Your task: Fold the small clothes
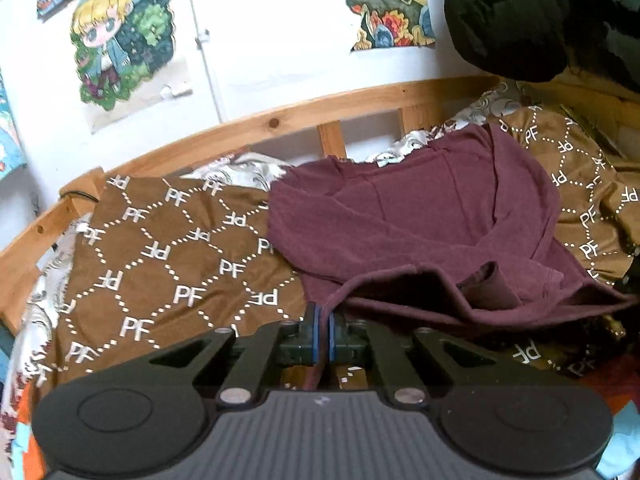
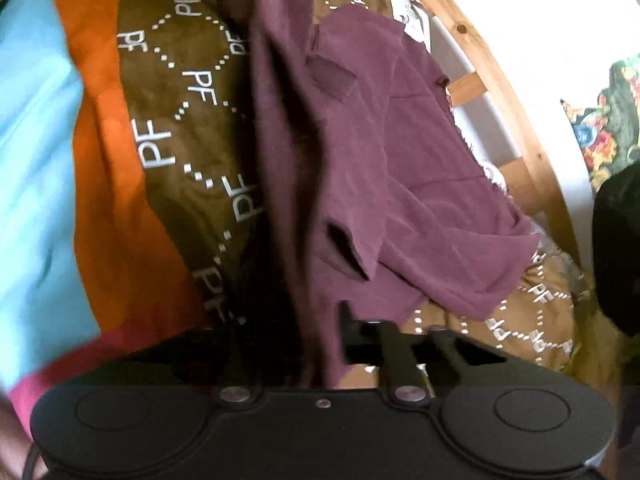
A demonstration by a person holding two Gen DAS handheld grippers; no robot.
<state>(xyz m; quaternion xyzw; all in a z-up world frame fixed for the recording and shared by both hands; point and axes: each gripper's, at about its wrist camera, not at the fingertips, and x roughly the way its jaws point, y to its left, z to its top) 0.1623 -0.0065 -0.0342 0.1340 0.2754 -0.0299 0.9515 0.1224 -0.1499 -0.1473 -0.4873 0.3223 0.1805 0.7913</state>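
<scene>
A maroon shirt (image 1: pixel 420 220) lies rumpled on a brown bedspread (image 1: pixel 168 264) printed with white "PF" letters. Its near edge is lifted, and a sleeve opening shows in the fold. My left gripper (image 1: pixel 323 320) is shut on that near edge, with cloth pinched between the blue pads. In the right wrist view the same maroon shirt (image 2: pixel 400 160) hangs in a long fold running toward the camera. My right gripper (image 2: pixel 326 320) is shut on it, and the dark cloth covers its left finger.
A wooden bed rail (image 1: pixel 280 120) runs behind the shirt along a white wall with cartoon posters (image 1: pixel 120 48). A black bundle (image 1: pixel 512 20) hangs at the upper right. Orange cloth (image 2: pixel 112 160) and light blue cloth (image 2: pixel 36 160) lie beside the bedspread (image 2: pixel 180 120).
</scene>
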